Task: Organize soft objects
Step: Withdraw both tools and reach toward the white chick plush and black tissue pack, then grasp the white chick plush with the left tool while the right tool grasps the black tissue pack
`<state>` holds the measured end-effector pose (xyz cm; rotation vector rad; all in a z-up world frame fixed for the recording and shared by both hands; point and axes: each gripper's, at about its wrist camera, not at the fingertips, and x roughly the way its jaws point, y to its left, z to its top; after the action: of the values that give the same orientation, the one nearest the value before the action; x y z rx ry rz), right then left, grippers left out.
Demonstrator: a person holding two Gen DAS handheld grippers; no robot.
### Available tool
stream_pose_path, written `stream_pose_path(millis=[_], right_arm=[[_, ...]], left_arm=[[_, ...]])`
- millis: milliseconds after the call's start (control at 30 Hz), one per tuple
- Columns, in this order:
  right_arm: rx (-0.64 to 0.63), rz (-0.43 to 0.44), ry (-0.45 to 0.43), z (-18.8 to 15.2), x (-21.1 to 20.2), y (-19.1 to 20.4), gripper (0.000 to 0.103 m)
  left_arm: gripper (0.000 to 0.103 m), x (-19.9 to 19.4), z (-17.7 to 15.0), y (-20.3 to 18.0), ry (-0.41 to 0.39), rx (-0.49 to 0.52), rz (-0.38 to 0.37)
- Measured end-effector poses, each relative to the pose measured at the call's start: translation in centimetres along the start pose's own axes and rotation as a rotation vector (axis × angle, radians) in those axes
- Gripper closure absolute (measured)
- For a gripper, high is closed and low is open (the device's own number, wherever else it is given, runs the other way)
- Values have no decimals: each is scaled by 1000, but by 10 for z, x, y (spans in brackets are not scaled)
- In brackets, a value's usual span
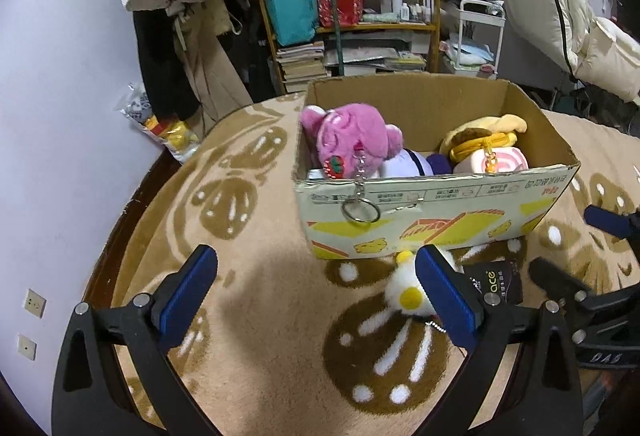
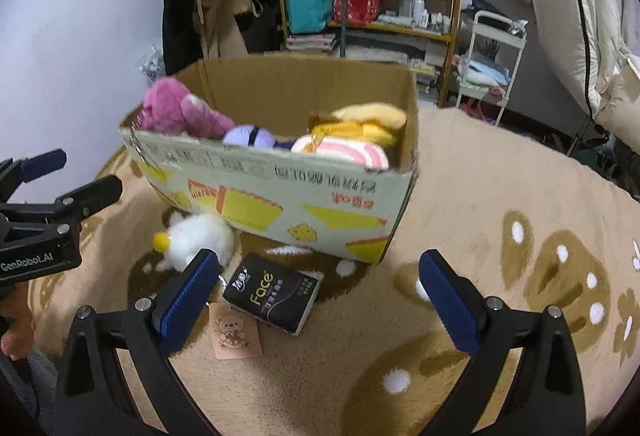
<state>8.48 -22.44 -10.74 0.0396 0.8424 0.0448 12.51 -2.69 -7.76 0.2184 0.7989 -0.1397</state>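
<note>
Box [image 1: 432,208] on blanket [image 1: 260,316], plushies inside.
White fluffy chick [image 2: 200,236], yellow tuft, lies outside by box; left gripper [image 1: 316,292] and right gripper [image 2: 320,296] both spread, empty.

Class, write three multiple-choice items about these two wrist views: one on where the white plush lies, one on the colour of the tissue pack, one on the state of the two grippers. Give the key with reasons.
1. Where is the white plush?
A. inside the box
B. on the blanket in front of the box
C. on the shelf

2. What colour is the tissue pack?
A. black
B. red
C. teal

3. How do the left gripper and right gripper stand?
A. both shut on a toy
B. one open, one shut
C. both open, holding nothing

Key:
1 B, it lies on the blanket against the box front wall, outside it.
2 A, its wrapper is black with pale lettering.
3 C, each pair of blue pads stands wide apart with only blanket between.
</note>
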Motion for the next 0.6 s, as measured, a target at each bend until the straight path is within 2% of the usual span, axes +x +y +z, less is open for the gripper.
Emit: stream_pose_path(millis=[600], right_arm=[[-50,55,137,-11,48,20,0]], left_arm=[[5,45,4,-34,112,70,-116]])
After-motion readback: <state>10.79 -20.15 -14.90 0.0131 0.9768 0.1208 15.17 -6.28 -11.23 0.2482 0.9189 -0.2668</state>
